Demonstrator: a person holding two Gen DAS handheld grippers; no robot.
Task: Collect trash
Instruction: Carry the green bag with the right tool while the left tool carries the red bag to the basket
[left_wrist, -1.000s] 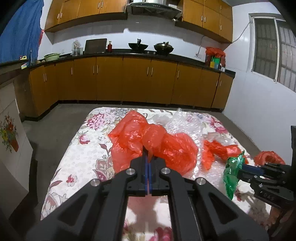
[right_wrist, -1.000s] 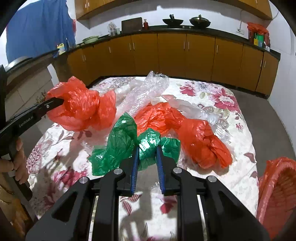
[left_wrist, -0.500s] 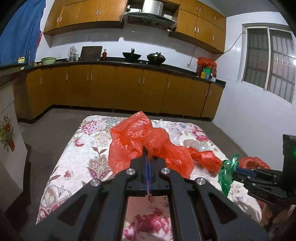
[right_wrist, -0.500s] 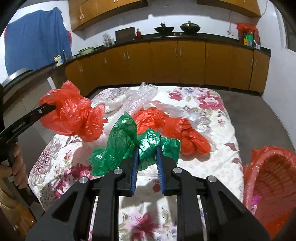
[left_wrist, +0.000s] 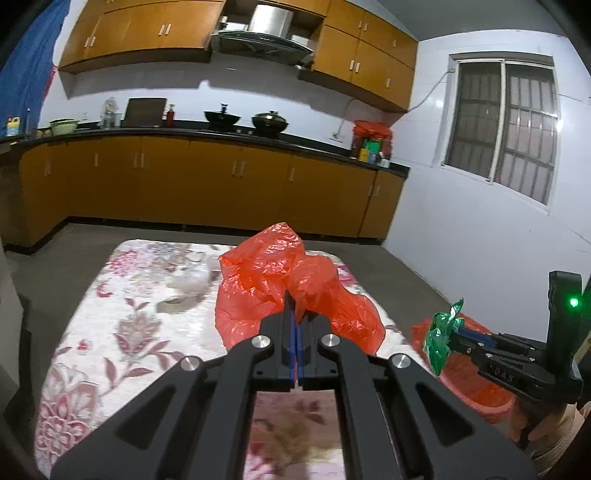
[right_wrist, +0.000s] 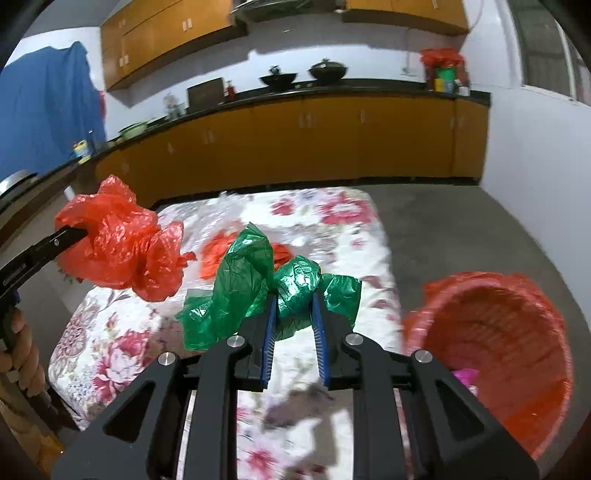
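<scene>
Green bag (right_wrist: 291, 291) clamped in right gripper (right_wrist: 293, 295), apparently left of basket (right_wrist: 517, 295).

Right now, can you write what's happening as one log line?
left tool: shut on red bag | right tool: shut on green bag | red basket: beside table, right | both bags lifted

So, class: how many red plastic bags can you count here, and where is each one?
2 for certain: one red bag clamped in the left gripper, held above the table; one lying crumpled on the floral tablecloth, partly hidden behind the green bag. More may be hidden.
</scene>
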